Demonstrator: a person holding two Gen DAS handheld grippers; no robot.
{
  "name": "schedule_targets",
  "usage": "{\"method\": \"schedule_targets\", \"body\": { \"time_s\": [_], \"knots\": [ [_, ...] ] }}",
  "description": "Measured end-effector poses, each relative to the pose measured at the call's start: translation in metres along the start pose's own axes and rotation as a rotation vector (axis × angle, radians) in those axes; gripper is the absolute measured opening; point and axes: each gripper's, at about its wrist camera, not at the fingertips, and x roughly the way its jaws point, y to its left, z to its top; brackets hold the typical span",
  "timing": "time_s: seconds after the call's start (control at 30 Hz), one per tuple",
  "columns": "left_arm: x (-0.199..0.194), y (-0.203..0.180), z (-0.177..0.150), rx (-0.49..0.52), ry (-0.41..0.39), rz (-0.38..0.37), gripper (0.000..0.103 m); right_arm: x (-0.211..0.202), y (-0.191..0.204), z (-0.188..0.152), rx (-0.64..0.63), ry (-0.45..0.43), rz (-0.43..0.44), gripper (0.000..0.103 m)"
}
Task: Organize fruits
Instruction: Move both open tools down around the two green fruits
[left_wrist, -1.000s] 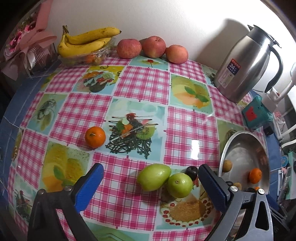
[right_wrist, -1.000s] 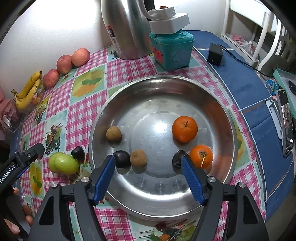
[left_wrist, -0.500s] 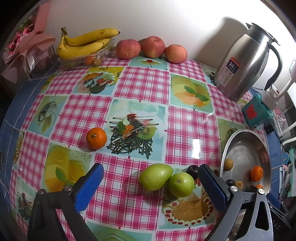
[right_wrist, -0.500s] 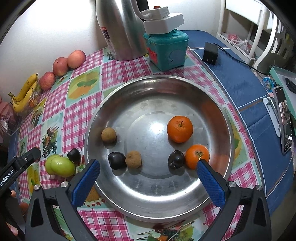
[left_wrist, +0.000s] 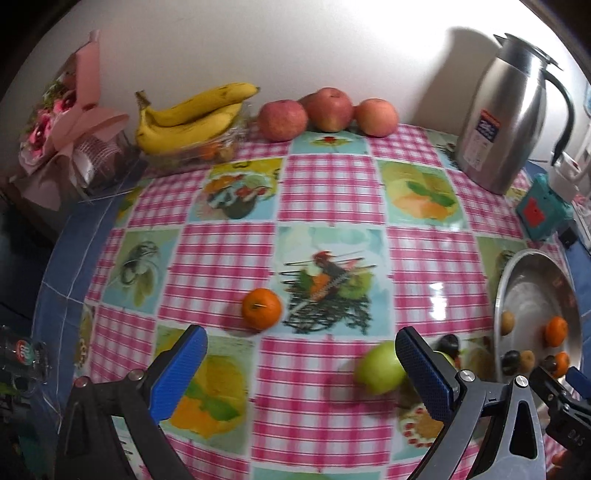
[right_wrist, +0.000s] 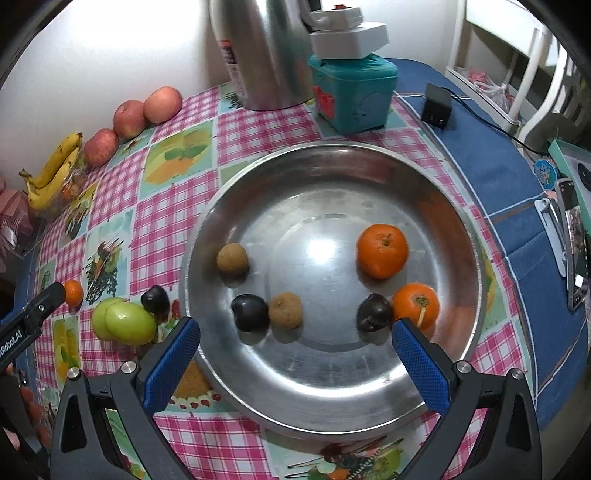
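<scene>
1. Steel tray (right_wrist: 476, 258), round and shallow, serves as the landmark; it holds 2 oranges (right_wrist: 382, 250), 2 dark plums (right_wrist: 250, 312) and 2 brown fruits (right_wrist: 232, 259).
2. Right gripper (right_wrist: 295, 341) hangs over the tray's near rim with jaws spread wide and nothing between the pads. A second ago they stood narrower, close about the dark plum (right_wrist: 373, 312) beside the near orange (right_wrist: 415, 305); that plum now lies free in the tray, so 1 delivery appears complete.
3. Left gripper (left_wrist: 301, 363), jaws likewise wide and empty, has swung away from the tray: the loose orange (left_wrist: 261, 308), well left of the tray, now sits just ahead of its jaw gap, where a second ago it lay off toward the left pad.
4. Green fruits (right_wrist: 123, 324), 2 touching, and 1 dark plum (right_wrist: 155, 298) remain on the cloth just left of the tray.
5. Judged meaning: sorting is partly done; the loose orange looks like the left gripper's next pickup.
</scene>
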Motion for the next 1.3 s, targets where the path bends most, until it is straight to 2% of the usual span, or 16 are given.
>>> {"method": "schedule_targets", "body": {
  "time_s": [0.2, 0.37, 0.7, 1.03, 1.17, 1.3],
  "knots": [
    [0.006, 0.025, 0.005, -0.006, 0.003, 0.061, 0.103, 0.005, 0.016, -0.003, -0.032, 0.012, 0.019, 0.103],
    [0.012, 0.047, 0.006, -0.05, 0.025, 0.052, 0.103, 0.007, 0.035, -0.006, -0.085, 0.015, 0.013, 0.103],
    [0.016, 0.084, 0.006, -0.162, 0.03, 0.025, 0.103, 0.006, 0.079, -0.01, -0.156, -0.003, 0.114, 0.103],
    [0.015, 0.074, 0.01, -0.177, 0.004, -0.054, 0.103, 0.008, 0.104, -0.007, -0.178, -0.036, 0.196, 0.103],
    [0.021, 0.066, 0.009, -0.192, 0.028, -0.106, 0.103, 0.015, 0.105, -0.008, -0.149, -0.005, 0.237, 0.103],
    [0.025, 0.06, 0.01, -0.184, 0.034, -0.097, 0.103, 0.02, 0.112, -0.007, -0.149, 0.008, 0.271, 0.103]
  ]
}}
